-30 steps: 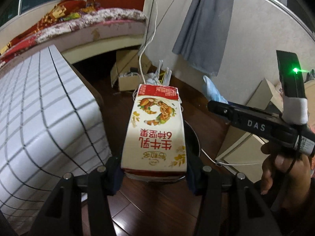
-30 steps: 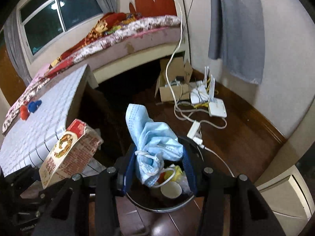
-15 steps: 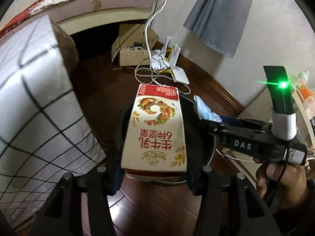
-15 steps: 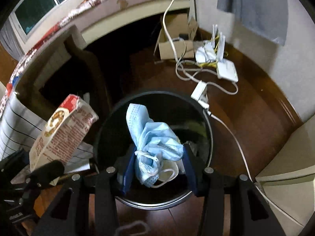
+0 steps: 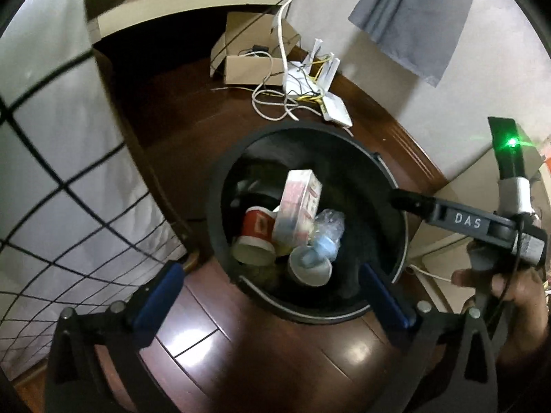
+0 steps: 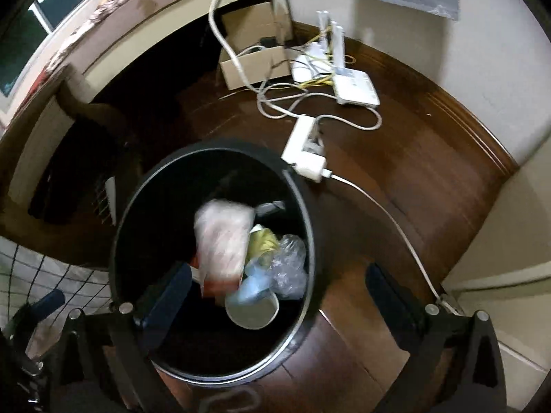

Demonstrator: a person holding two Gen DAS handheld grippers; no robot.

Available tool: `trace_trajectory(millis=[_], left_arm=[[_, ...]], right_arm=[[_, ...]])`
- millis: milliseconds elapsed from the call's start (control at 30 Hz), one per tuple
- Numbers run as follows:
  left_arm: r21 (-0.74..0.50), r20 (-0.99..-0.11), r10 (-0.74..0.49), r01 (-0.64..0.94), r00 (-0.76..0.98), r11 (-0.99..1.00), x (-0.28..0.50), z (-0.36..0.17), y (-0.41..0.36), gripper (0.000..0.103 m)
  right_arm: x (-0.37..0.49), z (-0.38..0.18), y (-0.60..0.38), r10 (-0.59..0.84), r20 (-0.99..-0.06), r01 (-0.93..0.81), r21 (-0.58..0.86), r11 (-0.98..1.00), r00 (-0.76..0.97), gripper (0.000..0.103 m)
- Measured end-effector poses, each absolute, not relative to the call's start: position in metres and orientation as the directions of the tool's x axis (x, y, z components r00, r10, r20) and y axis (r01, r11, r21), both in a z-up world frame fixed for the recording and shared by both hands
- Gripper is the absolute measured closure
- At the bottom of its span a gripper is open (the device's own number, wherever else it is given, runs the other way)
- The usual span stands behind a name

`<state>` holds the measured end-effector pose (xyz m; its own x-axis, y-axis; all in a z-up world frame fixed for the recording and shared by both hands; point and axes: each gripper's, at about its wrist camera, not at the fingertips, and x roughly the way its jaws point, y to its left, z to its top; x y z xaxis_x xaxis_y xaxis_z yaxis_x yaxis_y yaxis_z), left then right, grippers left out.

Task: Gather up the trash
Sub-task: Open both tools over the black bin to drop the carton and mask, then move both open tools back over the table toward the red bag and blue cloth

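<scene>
A round black trash bin [image 5: 220,206] stands on the dark wood floor right below both grippers. A red-and-white milk carton [image 5: 298,206] lies inside it on paper cups [image 5: 255,230], and shows blurred in the right wrist view [image 6: 224,241]. A blue face mask [image 6: 251,285] rests beside it next to clear plastic wrap [image 6: 289,265]. My left gripper [image 5: 272,292] has its jaws opening wide over the bin, nothing between them. My right gripper [image 6: 279,296] is likewise opening and empty. A hand [image 5: 509,289] holds its black body at the right.
A white power strip [image 6: 304,148] and its cable lie just beyond the bin. Routers [image 6: 354,86], tangled wires and a cardboard box [image 6: 251,65] sit farther back by the wall. A checked bed cover [image 5: 51,189] hangs at the left; a pale cabinet [image 6: 499,275] stands at the right.
Both grippers sank toward the bin and their jaws opened. The carton left the left gripper and the mask left the right; both now lie in the bin.
</scene>
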<state>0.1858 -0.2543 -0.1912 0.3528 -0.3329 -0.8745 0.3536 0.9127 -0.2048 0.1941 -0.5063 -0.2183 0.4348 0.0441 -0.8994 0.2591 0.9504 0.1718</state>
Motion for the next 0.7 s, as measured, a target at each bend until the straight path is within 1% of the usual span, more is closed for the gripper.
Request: trace_trajectory(millis=[133,233,400,700], left_arm=[[-0.170,-0.877,-0.306,0.356,0.370,0.919,0.180,-0.189,-0.256,0.001],[-0.165,-0.866,-0.311,0.365,0.391,0.916,0.176,-0.183,-0.256,0.001],[-0.158,-0.860,-0.306,0.356,0.409,0.921,0.175,-0.180,-0.247,0.001],[-0.139,-0.841,-0.289,0.334,0.458,0.932,0.163,-0.165,-0.224,0.001]], right_arm=[[0.190,-0.217,-0.498,0.002,-0.901,0.248,0.121,0.961,0.433,0.001],[0.186,-0.216,-0.493,-0.025,-0.902,0.239,0.087,0.967,0.432,0.001],[0.176,-0.206,-0.488,-0.040,-0.890,0.232,0.075,0.970,0.455,0.001],[0.157,-0.182,-0.461,-0.053,-0.863,0.172,0.040,0.984,0.502,0.001]])
